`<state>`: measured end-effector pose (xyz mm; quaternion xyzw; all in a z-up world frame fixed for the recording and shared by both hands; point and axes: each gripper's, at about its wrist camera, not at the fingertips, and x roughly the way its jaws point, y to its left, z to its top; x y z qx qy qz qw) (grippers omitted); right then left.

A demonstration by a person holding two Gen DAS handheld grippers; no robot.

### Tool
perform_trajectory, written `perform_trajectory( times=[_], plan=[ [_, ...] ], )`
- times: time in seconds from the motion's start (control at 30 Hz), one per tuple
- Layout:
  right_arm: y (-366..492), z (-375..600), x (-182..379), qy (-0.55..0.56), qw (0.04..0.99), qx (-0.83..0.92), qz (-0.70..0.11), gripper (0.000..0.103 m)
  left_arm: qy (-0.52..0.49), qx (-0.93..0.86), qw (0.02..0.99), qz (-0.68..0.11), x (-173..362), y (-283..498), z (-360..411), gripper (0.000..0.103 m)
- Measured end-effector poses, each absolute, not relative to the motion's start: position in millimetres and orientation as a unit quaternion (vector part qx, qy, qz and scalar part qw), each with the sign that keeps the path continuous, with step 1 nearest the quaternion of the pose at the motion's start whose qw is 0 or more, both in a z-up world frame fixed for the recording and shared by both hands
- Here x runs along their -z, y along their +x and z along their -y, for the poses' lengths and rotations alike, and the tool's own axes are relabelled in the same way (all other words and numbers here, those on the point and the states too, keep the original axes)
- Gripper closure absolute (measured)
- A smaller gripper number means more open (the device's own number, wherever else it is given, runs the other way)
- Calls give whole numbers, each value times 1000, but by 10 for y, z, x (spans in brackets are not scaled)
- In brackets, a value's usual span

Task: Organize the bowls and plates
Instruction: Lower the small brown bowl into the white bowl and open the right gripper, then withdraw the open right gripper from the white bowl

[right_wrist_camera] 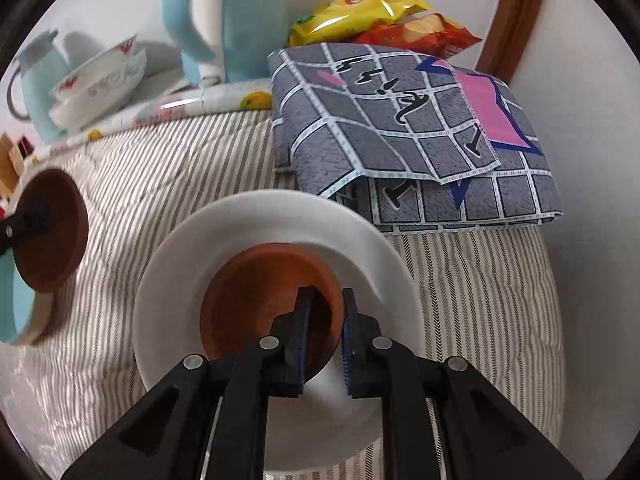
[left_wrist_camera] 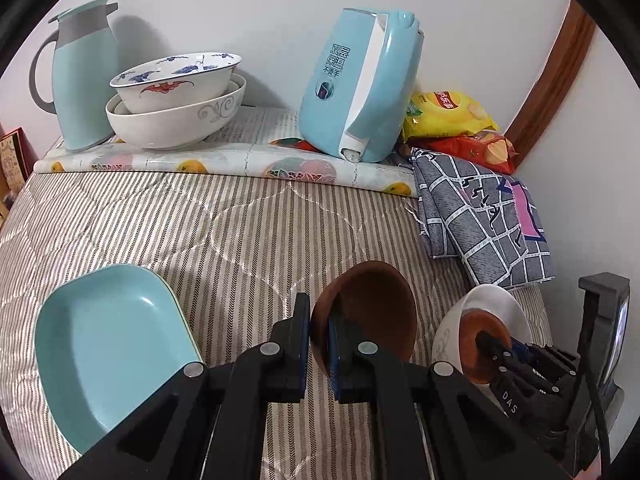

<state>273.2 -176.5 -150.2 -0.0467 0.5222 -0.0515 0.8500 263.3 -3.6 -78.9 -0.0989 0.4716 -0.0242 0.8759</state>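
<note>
- Between the left gripper's [left_wrist_camera: 318, 344] fingers, left wrist view: rim of a brown bowl [left_wrist_camera: 368, 312], clamped, tilted, held off the striped bedding [left_wrist_camera: 200, 224].
- Left of the tool: teal dish [left_wrist_camera: 108, 352], empty. Right of it: white bowl [left_wrist_camera: 496, 304] with a second brown bowl [left_wrist_camera: 482, 350] inside, right gripper [left_wrist_camera: 494, 344] at it.
- Far ahead: bowl stack [left_wrist_camera: 176, 96] beside a jug [left_wrist_camera: 80, 76] and kettle [left_wrist_camera: 360, 84].
- Right wrist view: right gripper [right_wrist_camera: 326, 332] straddles the near rim of the nested brown bowl [right_wrist_camera: 260, 288]; small gap shows at the right pad, so jaws look slack, not pinching.
- White bowl [right_wrist_camera: 248, 232] sits on bedding just below the tool; folded cloth [right_wrist_camera: 400, 120] ahead.
- Step, my read: nesting brown bowls into the white one. Next: right tool backs off clear, left carries its bowl over and sets it in.
</note>
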Motion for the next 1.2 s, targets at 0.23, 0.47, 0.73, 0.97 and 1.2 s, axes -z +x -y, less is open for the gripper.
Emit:
perform_trajectory(
  times=[0.23, 0.47, 0.73, 0.97, 1.2],
  plan=[
    [2720, 1687, 1507, -49, 845, 41, -532, 68, -103, 21, 873, -475, 785, 2600, 22, 94],
    [2664, 1712, 1388, -18, 854, 38, -519, 65, -104, 24, 875, -472, 749, 2549, 44, 94],
    [2441, 1838, 1038, 6, 878, 31, -478, 61, -107, 41, 878, -464, 648, 2470, 185, 94],
    [2210, 2134, 802, 40, 891, 53, -450, 61, -106, 64, 882, -454, 526, 2378, 385, 94],
    [1975, 2370, 721, 50, 893, 71, -442, 61, -103, 80, 881, -455, 496, 2325, 652, 94]
  ],
)
